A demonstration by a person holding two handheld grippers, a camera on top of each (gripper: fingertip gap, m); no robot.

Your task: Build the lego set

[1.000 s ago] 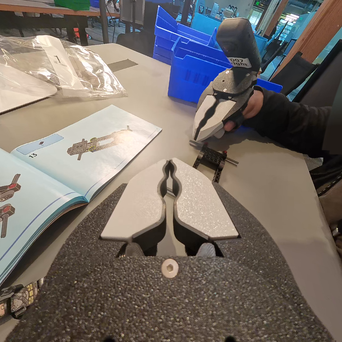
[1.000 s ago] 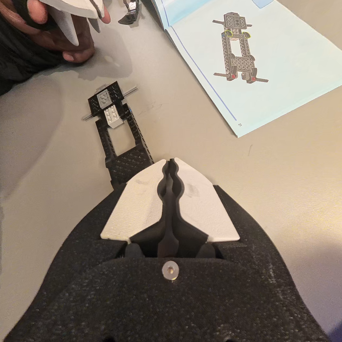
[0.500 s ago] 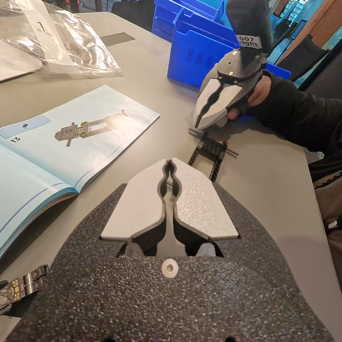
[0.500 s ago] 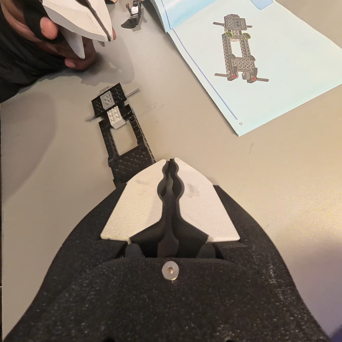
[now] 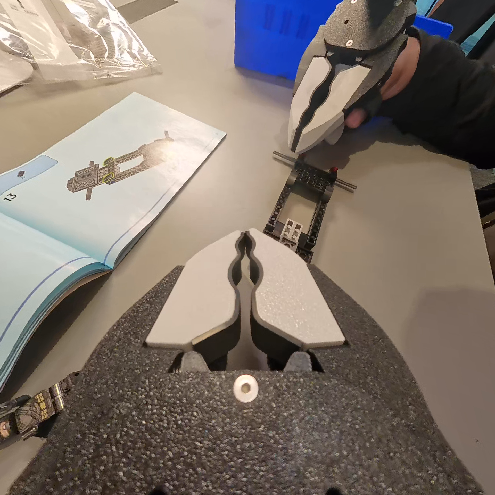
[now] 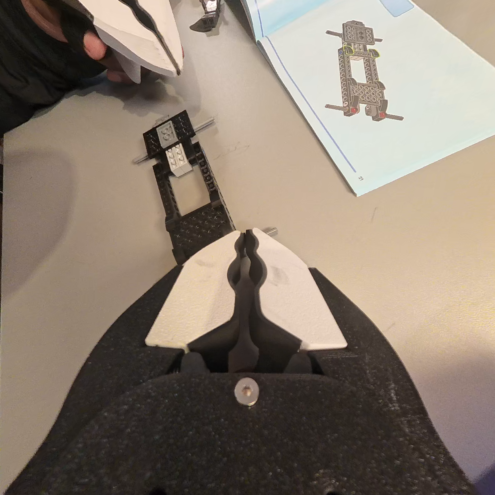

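Observation:
A black brick chassis [image 5: 308,198] with grey axles and small light grey bricks lies flat on the grey table [image 5: 375,267]. My left gripper [image 5: 245,234] is shut with nothing between its tips, just short of the chassis's near end. My right gripper [image 6: 245,234] is shut with nothing between its tips, over the other end of the chassis [image 6: 187,187], beside an axle end [image 6: 273,231]. The right gripper [image 5: 294,148] also shows in the left wrist view, tip just above the chassis's far axle. The left gripper [image 6: 176,72] shows at the top left of the right wrist view.
An open light blue instruction booklet [image 5: 107,187] lies left of the chassis and shows in the right wrist view [image 6: 375,80]. A clear plastic bag [image 5: 80,40] and a blue bin [image 5: 267,40] sit farther back. A small figure [image 5: 29,412] lies at the near left. Tip to tip, the grippers are about 15 cm apart. Measured from the fingertips, the small figure [image 5: 29,412] is 15 cm or so from the left gripper and 30 cm from the right.
Both grippers stayed shut. The left gripper moved in toward the chassis, which now shows more fully ahead of it. The right gripper drew back a little, uncovering more of the chassis and an axle end.

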